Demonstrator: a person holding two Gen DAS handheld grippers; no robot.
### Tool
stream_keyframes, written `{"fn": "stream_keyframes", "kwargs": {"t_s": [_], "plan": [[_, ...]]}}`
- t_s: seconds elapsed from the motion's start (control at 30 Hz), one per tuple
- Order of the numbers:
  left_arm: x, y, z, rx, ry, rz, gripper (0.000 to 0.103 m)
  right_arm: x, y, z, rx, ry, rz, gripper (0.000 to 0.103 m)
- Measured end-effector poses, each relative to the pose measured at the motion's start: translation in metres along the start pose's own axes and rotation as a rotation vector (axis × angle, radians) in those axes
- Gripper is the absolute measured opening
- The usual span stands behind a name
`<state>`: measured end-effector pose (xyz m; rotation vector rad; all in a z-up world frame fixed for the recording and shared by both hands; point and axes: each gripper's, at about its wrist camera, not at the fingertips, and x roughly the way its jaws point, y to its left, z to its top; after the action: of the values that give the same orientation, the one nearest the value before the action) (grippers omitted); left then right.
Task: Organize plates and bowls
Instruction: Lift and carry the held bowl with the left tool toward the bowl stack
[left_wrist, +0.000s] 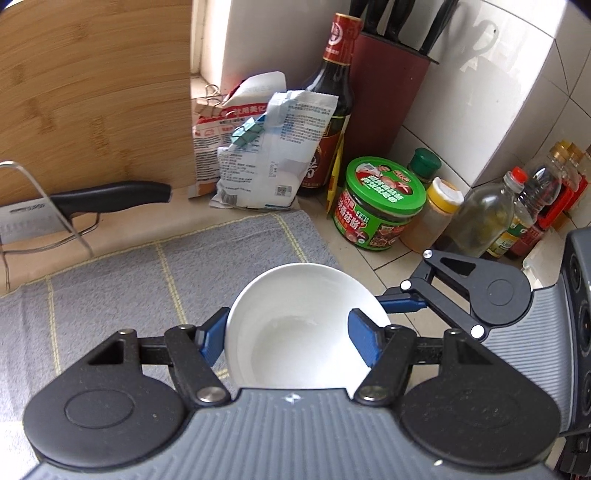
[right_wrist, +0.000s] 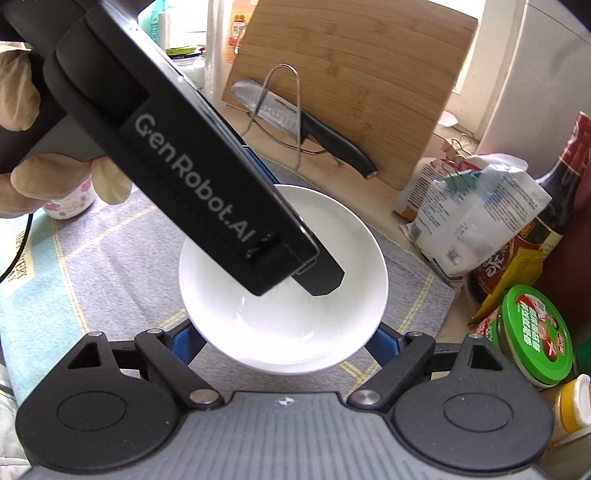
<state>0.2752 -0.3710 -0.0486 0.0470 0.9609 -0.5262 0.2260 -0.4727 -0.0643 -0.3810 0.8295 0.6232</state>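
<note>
A round white ceramic bowl is sitting low in the centre of the left wrist view, and the left gripper is pinching its wall: one blue pad is lying inside the bowl, the other is pressing on the outside. Beneath it a grey cloth mat with yellow lines is spreading across the lower left of the frame.

In the right wrist view the same bowl is filling the centre, with the left gripper's black body crossing from the upper left. The right gripper is standing spread around the bowl's near side, its blue fingers showing at either edge below the rim; whether they are pressing on it I cannot tell.

The bowl appears to be riding just above the mat, so the step in hand looks like carrying it to where the dishes belong. To do it well, the person should be keeping the rim level and moving both hands together, since a one-wall pinch lets a smooth bowl swing. The green-lidded jar and the dark sauce bottle at the upper right are crowding that side, and a black-handled cleaver is resting in a wire rack at the left, so a path through the middle seems safest.
</note>
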Motion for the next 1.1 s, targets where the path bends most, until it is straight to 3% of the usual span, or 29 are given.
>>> {"fn": "stream_keyframes", "kwargs": {"t_s": [0.63,1.1], "plan": [[-0.088,0.077,-0.049,-0.050,-0.058,0.051,0.067,0.010,0.100,0.064,-0.072,0.004,0.040,0.092],[-0.167,0.151,-0.089,-0.109,-0.117,0.154,0.067,0.026,0.186,0.132,-0.175,-0.049,0.108,0.092]]}}
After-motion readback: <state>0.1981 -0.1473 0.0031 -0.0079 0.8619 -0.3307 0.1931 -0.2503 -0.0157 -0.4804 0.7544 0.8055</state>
